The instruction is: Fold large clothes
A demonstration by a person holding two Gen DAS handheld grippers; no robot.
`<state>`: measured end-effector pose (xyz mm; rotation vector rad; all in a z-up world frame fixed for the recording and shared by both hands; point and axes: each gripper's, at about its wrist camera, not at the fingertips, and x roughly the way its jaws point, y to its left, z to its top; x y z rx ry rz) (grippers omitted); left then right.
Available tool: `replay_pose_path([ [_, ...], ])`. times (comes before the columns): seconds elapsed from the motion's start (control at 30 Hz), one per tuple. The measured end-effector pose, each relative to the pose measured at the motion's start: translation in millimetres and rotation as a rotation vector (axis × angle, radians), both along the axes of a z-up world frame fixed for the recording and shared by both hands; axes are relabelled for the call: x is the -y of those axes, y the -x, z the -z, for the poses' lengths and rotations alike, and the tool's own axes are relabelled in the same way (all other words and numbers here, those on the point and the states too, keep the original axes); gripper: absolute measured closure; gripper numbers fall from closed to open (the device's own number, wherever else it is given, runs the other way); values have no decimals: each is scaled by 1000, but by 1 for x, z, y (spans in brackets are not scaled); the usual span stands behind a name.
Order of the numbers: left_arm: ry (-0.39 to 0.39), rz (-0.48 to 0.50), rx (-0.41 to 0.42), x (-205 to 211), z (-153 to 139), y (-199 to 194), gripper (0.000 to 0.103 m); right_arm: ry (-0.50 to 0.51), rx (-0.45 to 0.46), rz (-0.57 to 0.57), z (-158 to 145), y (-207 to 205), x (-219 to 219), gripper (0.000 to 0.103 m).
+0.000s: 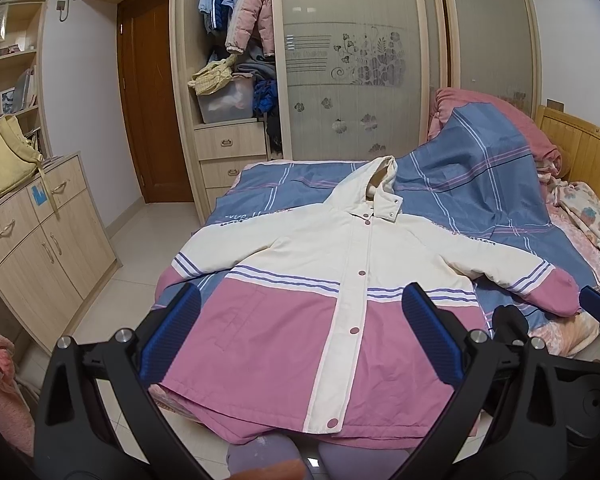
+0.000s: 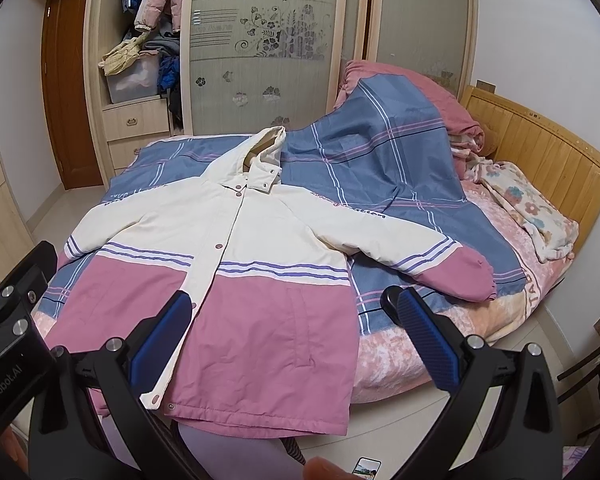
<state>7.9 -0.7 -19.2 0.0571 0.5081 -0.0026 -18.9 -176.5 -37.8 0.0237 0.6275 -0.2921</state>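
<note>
Ahead of both your grippers, the jacket (image 1: 340, 300) lies flat on the bed (image 2: 400, 200), hood far, hem near.
Your left gripper (image 1: 300, 340) and right gripper (image 2: 296, 340) hang over the hem, fingers wide and holding nothing; each is nearer its own side's sleeve.

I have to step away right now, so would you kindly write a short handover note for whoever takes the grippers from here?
Left gripper: open, empty, above the jacket's hem.
Right gripper: open, empty, above the hem's right side.
Jacket: lies face up and snapped shut on the blue plaid cover of the bed, hood away from you, both sleeves spread outward, hem hanging slightly over the near edge.
Done: jacket laid flat.
Left: every fold; probably sleeves in first, then the body.
</note>
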Motion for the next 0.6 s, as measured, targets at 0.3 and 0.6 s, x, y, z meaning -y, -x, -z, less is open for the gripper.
replay_pose_path([
  [0.3, -7, -1, -13, 3, 1, -5, 2, -5, -11, 0, 1, -4, 2, 1],
  [0.6, -14, -2, -28, 5, 1, -10, 2, -11, -26, -2, 3, -7, 4, 1],
])
